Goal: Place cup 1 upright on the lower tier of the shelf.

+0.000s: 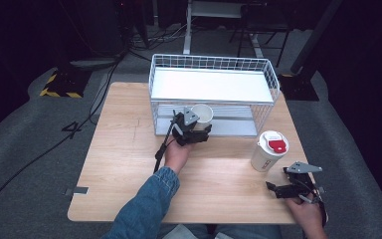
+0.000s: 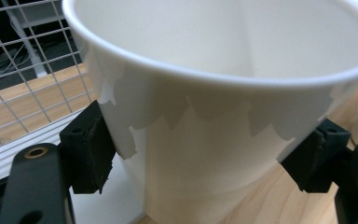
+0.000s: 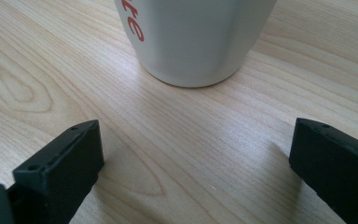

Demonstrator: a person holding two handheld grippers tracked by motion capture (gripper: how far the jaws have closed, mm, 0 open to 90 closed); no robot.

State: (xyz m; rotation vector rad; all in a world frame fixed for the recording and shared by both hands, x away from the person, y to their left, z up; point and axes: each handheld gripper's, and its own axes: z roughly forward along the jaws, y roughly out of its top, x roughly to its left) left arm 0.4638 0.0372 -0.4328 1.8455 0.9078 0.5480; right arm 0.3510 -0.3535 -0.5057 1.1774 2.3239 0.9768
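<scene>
White paper cup (image 2: pixel 223 116) sits clamped between the pads of the left tongs (image 1: pixel 195 130), held just above the table (image 1: pixel 129 164) at the open front of the wire basket (image 1: pixel 214 63), rim tilted toward the camera in the left gripper view. The grip lies low on the thin wall, so too hard a squeeze could buckle it, and a loose one could let the cup slip. Wire bars stand close at the left, and a careless swing could catch the rim on them. The right tongs (image 1: pixel 284 189) rest released near the table's front edge, jaws wide, nothing between them, just short of the lidded tumbler (image 1: pixel 269 151) with its red flap; a nudge forward could topple it.
</scene>
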